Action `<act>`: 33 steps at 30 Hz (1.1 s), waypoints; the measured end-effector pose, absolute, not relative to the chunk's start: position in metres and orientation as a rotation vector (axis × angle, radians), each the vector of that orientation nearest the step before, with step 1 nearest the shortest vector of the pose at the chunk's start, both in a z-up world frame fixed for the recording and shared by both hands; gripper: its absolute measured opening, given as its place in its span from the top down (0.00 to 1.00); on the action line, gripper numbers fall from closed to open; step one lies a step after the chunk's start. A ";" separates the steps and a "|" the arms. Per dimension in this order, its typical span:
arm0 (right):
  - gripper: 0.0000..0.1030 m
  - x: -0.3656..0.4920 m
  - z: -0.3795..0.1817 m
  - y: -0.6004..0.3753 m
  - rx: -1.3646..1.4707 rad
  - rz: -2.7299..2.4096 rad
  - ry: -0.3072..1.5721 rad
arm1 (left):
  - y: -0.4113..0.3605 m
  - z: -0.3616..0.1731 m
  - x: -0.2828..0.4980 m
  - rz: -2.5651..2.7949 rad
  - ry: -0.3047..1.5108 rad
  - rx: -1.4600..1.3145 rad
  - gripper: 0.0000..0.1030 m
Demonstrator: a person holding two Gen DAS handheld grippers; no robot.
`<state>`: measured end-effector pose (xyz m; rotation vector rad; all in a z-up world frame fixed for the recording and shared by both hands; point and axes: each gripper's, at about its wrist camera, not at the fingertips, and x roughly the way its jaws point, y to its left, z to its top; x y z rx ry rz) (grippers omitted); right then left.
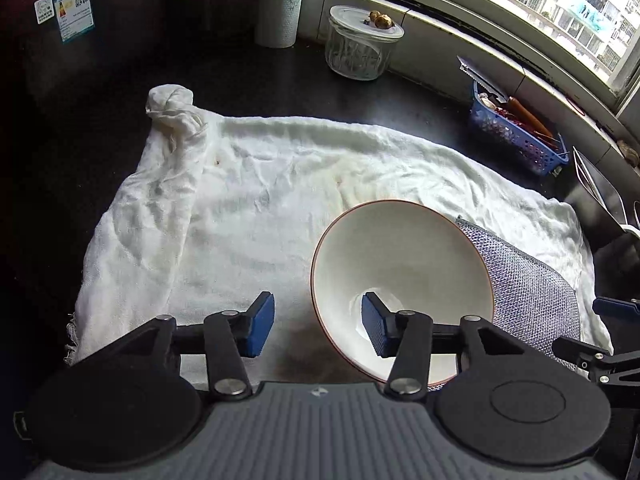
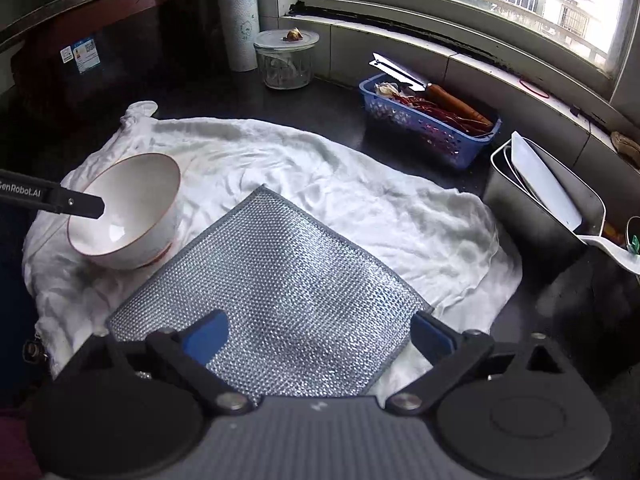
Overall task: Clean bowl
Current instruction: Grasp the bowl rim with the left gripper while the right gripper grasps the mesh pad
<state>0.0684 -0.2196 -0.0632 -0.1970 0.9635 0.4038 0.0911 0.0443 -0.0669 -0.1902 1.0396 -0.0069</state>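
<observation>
A white bowl (image 1: 400, 264) with a thin red rim stands on a white cloth (image 1: 240, 208); it also shows in the right wrist view (image 2: 132, 212). My left gripper (image 1: 318, 328) is open, its jaws straddling the bowl's near rim: the right finger is inside the bowl, the left finger outside. A silver mesh scrubbing cloth (image 2: 272, 288) lies flat to the right of the bowl, and shows in the left wrist view (image 1: 524, 288). My right gripper (image 2: 320, 336) is open, low over the near edge of the mesh cloth, one finger at each side.
A blue basket (image 2: 432, 128) with a knife and chillies, a glass jar (image 2: 286, 60) and a paper towel roll (image 2: 239, 28) stand at the back by the window sill. A metal container (image 2: 548, 200) with white boards stands at the right. The counter is dark.
</observation>
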 end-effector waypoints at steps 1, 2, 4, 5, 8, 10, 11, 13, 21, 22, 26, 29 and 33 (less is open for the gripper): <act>0.15 0.072 -0.066 -0.220 -0.200 0.404 0.971 | 0.047 -0.071 0.092 -0.008 1.046 -0.195 0.62; 0.15 0.075 -0.069 -0.220 -0.202 0.404 0.979 | 0.048 -0.073 0.093 -0.014 1.052 -0.204 0.64; 0.15 0.082 -0.075 -0.221 -0.207 0.404 0.995 | 0.050 -0.077 0.096 -0.021 1.064 -0.223 0.67; 0.15 0.085 -0.078 -0.221 -0.210 0.404 1.003 | 0.051 -0.080 0.097 -0.024 1.069 -0.231 0.68; 0.19 0.095 -0.088 -0.222 -0.217 0.404 1.026 | 0.053 -0.085 0.098 -0.022 1.084 -0.254 0.68; 0.21 0.102 -0.094 -0.223 -0.222 0.404 1.042 | 0.052 -0.087 0.097 -0.022 1.089 -0.259 0.68; 0.23 0.105 -0.097 -0.223 -0.225 0.404 1.049 | 0.051 -0.088 0.097 -0.021 1.091 -0.262 0.68; 0.33 0.108 -0.099 -0.221 -0.234 0.416 1.053 | 0.050 -0.089 0.096 -0.021 1.096 -0.267 0.68; 0.19 0.102 -0.098 -0.208 -0.266 0.510 1.079 | 0.048 -0.094 0.099 -0.026 1.115 -0.292 0.68; 0.22 0.100 -0.098 -0.208 -0.269 0.512 1.075 | 0.047 -0.094 0.097 -0.026 1.115 -0.293 0.68; 0.45 0.094 -0.096 -0.202 -0.313 0.523 1.061 | 0.048 -0.093 0.092 -0.024 1.108 -0.302 0.68; 0.55 0.091 -0.094 -0.196 -0.354 0.534 1.050 | 0.048 -0.093 0.090 -0.027 1.100 -0.305 0.68; 0.57 0.087 -0.091 -0.188 -0.408 0.547 1.036 | 0.048 -0.092 0.086 -0.030 1.094 -0.307 0.68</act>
